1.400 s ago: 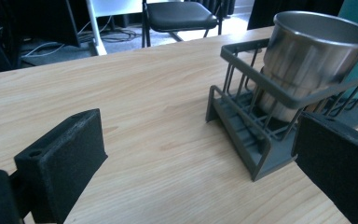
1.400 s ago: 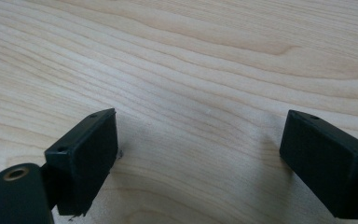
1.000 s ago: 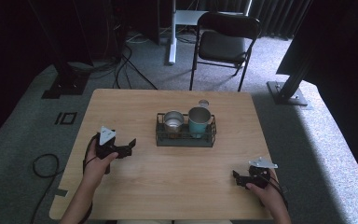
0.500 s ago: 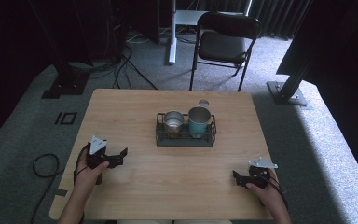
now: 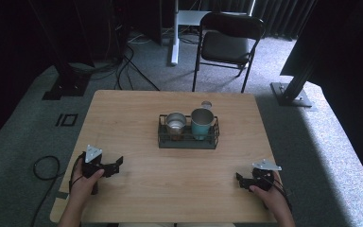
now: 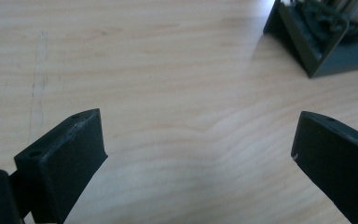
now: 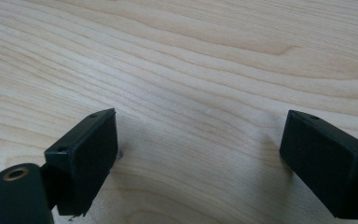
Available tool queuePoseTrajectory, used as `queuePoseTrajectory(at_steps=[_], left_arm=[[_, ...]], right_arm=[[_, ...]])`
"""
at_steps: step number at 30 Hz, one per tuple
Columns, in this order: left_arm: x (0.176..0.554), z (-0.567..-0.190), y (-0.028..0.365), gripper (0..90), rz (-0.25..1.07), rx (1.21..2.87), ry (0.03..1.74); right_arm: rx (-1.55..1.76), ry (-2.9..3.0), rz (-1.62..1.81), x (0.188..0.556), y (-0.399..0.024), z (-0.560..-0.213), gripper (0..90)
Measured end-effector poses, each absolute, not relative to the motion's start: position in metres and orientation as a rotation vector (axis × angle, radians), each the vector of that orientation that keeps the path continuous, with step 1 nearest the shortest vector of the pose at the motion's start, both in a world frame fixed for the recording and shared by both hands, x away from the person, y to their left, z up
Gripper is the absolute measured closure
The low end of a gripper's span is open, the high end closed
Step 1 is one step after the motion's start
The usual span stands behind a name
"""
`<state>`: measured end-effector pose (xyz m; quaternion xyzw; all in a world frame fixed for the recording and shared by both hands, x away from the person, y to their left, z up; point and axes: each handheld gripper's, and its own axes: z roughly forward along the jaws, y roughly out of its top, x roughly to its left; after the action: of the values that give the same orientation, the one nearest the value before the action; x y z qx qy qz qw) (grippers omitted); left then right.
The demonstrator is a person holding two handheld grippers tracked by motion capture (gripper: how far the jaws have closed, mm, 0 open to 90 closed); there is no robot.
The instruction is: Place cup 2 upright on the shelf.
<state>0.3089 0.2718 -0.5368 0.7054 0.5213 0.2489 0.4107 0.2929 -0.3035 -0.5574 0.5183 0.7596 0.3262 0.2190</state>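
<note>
On the surface (image 5: 132,118), centre: wire rack (image 5: 188,140) is seen with steel cup (image 5: 175,123) beside teal cup (image 5: 202,124).
Left tongs (image 5: 115,166): held wide, empty.
Right tongs (image 5: 241,180): held wide, empty.

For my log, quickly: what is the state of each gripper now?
Left gripper: open, holding nothing.
Right gripper: open, holding nothing.

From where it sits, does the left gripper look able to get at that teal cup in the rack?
Probably yes: the left gripper is open, bare table lies between, and the teal cup stands tall in the wire rack.
</note>
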Motion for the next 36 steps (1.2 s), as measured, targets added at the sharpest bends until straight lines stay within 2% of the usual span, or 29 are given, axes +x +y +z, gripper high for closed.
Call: queuePoseTrajectory(at_steps=[9,12,36], left_arm=[[0.294,-0.541,0.275,3.4,0.645,1.832,1.325],[0.289,-0.543,0.275,3.4,0.608,1.841,1.318],[0.257,-0.55,0.298,3.3,0.657,1.924,1.391]], right_arm=[[1.434,2.102,0.903,0.293,-0.303,-0.557,11.0],[1.434,2.102,0.903,0.293,-0.303,-0.557,11.0],[1.434,2.102,0.903,0.293,-0.303,-0.557,11.0]])
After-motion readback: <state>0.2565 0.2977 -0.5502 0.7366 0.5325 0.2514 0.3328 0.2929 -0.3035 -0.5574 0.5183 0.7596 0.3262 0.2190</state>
